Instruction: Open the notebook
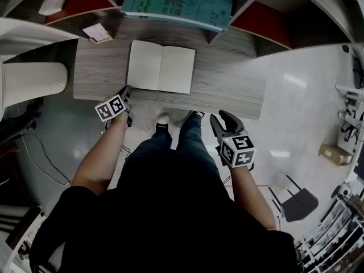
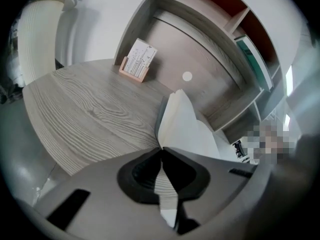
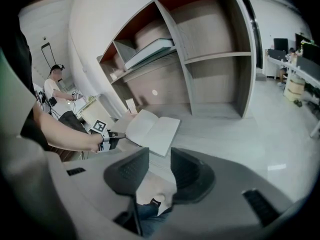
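The notebook (image 1: 161,67) lies open on the grey wooden table (image 1: 227,90), both blank pages facing up. My left gripper (image 1: 126,91) is at its near left corner, shut, with the corner of the left cover pinched at its tips. In the left gripper view the jaws (image 2: 161,150) meet at the edge of the pale page (image 2: 187,126). My right gripper (image 1: 222,121) hangs off the table's front edge above the floor, open with nothing between its jaws. From the right gripper view (image 3: 160,156) the open notebook (image 3: 152,129) and the left gripper (image 3: 117,134) at its corner are both visible.
A small card holder (image 1: 98,33) stands at the table's far left. Shelves behind the table hold a teal book (image 1: 179,1). A white ribbed column (image 1: 34,81) stands left of the table. A dark chair (image 1: 298,201) is on the floor at right. Another person (image 3: 55,91) stands far off.
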Motion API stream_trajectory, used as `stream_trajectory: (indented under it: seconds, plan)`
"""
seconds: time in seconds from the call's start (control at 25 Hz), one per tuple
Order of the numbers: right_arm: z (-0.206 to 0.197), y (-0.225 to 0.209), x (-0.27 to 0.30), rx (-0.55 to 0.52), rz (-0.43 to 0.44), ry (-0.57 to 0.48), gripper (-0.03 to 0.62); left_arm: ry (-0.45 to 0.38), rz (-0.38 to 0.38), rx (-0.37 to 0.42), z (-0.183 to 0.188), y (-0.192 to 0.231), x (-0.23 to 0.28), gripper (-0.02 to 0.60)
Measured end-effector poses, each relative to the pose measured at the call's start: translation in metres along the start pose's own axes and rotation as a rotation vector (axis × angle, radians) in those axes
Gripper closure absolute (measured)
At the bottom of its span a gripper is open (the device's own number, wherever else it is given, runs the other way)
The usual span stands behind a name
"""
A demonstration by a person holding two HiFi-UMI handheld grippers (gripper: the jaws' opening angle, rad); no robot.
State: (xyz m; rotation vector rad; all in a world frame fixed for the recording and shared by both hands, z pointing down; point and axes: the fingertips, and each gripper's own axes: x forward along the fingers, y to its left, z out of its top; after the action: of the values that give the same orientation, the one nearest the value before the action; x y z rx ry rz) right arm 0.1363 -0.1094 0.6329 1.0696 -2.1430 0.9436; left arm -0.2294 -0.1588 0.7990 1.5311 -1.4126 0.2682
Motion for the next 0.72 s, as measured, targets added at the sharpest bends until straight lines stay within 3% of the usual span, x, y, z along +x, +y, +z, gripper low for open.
stream_trajectory:
  seconds: [0.72]
  plan:
    - [0.010, 0.018, 0.016, -0.016, 0.016, 0.003, 0.456, 0.076, -0.013, -0.023, -0.010, 0.012, 0.007, 0.543]
